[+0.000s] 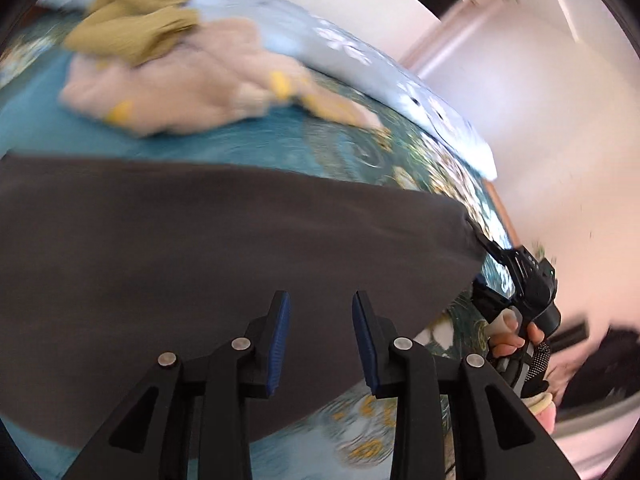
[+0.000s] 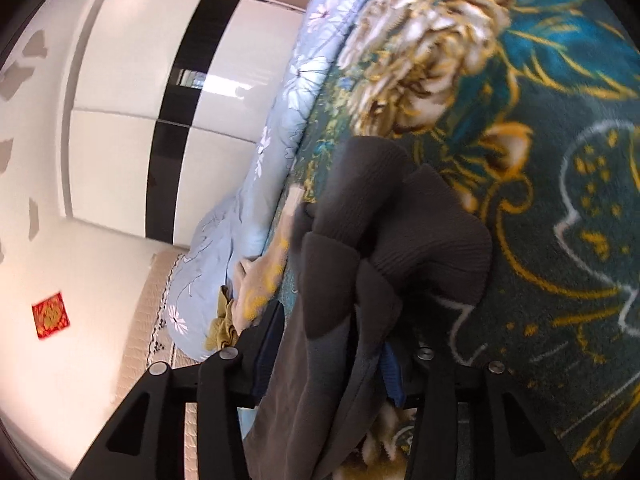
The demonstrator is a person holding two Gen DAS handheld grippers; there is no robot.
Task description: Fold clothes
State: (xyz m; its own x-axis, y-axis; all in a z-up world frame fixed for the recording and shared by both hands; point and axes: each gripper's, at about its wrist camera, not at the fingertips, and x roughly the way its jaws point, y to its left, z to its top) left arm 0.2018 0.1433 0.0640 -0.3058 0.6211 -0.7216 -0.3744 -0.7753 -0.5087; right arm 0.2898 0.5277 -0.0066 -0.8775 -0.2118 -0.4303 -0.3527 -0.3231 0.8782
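Observation:
A dark grey garment [image 1: 208,256] is stretched flat over the teal floral bedspread [image 1: 248,148]. My left gripper [image 1: 320,340] is open and empty, its blue pads just above the garment's near part. My right gripper [image 1: 486,246] shows at the right of the left wrist view, pinching the garment's right corner. In the right wrist view my right gripper [image 2: 328,344] is shut on bunched folds of the dark grey garment [image 2: 384,240], which hang between its jaws.
A beige garment [image 1: 192,84] and an olive garment [image 1: 136,28] lie piled at the far side of the bed. A light blue floral duvet [image 2: 260,184] runs along the bed's edge. White wardrobe doors [image 2: 132,92] stand beyond it.

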